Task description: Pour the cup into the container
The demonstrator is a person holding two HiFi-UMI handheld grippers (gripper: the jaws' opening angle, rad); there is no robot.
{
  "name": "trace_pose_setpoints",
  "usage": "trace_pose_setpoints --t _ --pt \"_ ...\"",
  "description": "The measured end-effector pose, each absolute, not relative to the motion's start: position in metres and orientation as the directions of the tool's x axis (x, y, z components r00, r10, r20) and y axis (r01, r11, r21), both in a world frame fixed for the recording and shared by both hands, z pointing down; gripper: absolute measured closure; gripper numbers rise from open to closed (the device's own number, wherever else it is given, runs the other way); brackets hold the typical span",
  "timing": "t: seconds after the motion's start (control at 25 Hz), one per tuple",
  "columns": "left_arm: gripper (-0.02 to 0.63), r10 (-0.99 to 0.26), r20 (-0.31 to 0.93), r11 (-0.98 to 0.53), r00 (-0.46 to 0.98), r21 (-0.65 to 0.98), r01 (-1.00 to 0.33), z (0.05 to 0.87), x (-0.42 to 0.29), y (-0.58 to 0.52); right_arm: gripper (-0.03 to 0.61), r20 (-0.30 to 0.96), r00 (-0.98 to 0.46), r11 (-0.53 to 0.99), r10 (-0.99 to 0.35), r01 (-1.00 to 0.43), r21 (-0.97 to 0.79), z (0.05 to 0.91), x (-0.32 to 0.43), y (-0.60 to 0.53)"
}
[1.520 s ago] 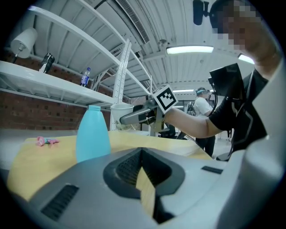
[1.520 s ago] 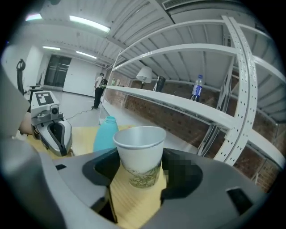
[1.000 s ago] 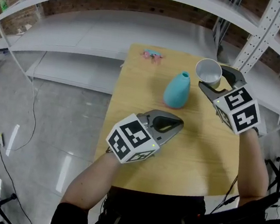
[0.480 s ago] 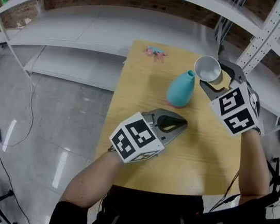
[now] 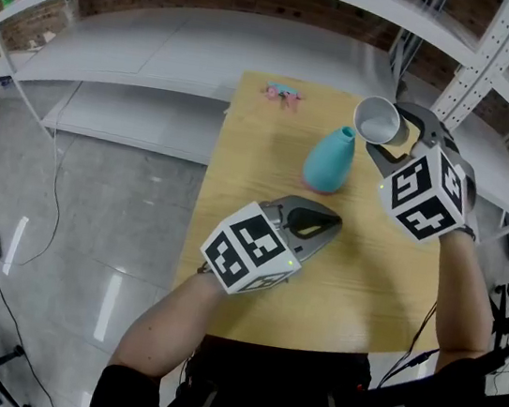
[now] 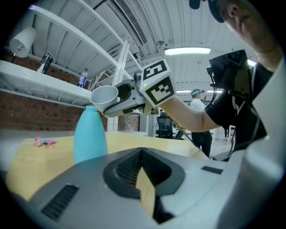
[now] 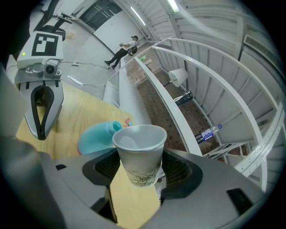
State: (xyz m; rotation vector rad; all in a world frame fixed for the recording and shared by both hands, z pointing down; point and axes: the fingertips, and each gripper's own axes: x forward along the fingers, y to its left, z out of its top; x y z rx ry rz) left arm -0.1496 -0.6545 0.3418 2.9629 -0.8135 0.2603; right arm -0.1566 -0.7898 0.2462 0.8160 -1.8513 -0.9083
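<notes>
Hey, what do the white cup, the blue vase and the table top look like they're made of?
The cup looks like paper: matte white, with a rolled rim and a faint printed pattern low down. The vase is smooth, even turquoise with little shine; it could be ceramic or plastic, and I cannot tell which. The table top has a pale wood look with faint grain, perhaps laminate or veneer.

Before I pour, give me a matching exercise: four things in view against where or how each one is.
Things:
1. paper cup
2. teal vase
3. pink item
4. left claw

States:
A. stands upright on the table
B. closed, nothing in it
C. gripped in the right claw
D. lies at the table's far edge

Pairs: 1-C, 2-A, 3-D, 4-B
</notes>
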Motion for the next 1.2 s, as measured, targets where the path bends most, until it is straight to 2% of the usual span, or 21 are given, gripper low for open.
trace_pose_setpoints --t 1.2 --pt "0.612 -0.499 0.175 -0.861 0.849 0.011 -0.508 0.3404 -0.1497 -0.6520 0.282 0.404 -0.320 0.439 -0.857 -0.041 0.898 0.2468 -0.1645 -0.7899"
